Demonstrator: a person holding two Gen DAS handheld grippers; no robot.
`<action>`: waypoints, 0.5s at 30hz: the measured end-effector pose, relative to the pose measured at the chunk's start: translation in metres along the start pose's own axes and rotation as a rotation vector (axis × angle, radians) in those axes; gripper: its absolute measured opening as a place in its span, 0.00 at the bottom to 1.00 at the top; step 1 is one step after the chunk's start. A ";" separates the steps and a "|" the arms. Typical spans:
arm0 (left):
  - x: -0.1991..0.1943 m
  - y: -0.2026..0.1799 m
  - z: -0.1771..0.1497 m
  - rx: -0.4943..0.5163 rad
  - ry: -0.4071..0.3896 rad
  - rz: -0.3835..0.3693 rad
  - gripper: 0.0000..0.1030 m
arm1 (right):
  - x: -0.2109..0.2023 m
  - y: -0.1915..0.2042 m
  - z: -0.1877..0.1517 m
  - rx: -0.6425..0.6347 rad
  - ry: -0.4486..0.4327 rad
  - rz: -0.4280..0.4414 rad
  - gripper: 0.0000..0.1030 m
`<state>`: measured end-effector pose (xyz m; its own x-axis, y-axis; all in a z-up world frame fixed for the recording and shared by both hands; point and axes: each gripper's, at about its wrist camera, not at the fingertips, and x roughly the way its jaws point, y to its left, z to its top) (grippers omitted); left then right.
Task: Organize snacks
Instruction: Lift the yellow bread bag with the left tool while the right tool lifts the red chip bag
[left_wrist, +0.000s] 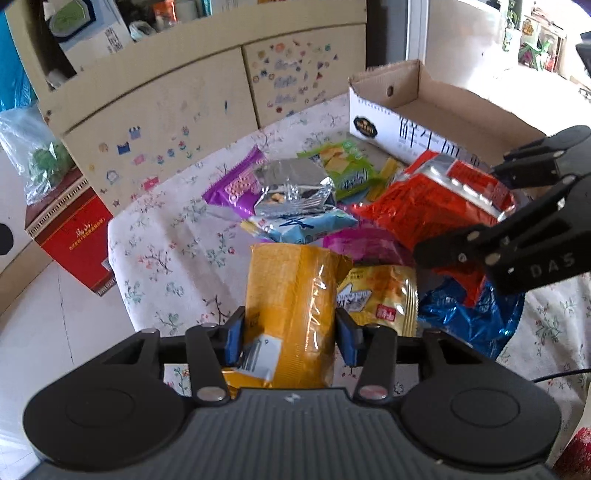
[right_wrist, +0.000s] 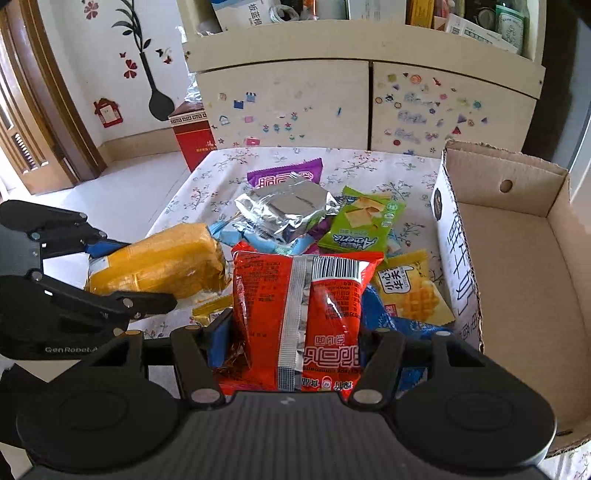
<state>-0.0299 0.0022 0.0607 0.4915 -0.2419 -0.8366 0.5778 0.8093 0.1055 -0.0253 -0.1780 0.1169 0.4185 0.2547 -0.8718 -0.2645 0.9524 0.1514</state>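
The left gripper is squeezed tight on a long yellow shiny packet of biscuits, with a blue pad pressed on each side of it, and the packet is held up off the table with the flowery white cloth. The right gripper is closed on a red crinkly snack bag with a silver seam down its back; one blue pad shows at the bag's left side and the other is hidden behind the bag. The rest of the snacks sit in a heap in the middle of the cloth: a silver foil packet on top, a purple packet behind it nearer the far edge, a green cracker packet to its right, a pale blue packet under the silver one, a yellow waffle packet and a dark blue shiny bag. An open brown cardboard box with a white printed side stands at the right edge of the cloth, just beside the heap
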 end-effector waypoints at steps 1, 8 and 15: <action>0.003 0.001 -0.001 -0.005 0.009 0.002 0.46 | 0.000 0.000 0.000 0.000 -0.001 0.000 0.65; -0.006 0.008 0.002 -0.054 -0.023 0.019 0.46 | -0.006 -0.003 0.002 0.014 -0.026 -0.001 0.65; -0.034 0.008 0.010 -0.063 -0.108 0.013 0.46 | -0.018 -0.007 0.005 0.028 -0.061 0.005 0.65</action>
<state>-0.0355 0.0110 0.0954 0.5683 -0.2847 -0.7720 0.5304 0.8441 0.0791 -0.0269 -0.1881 0.1344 0.4699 0.2687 -0.8408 -0.2425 0.9552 0.1697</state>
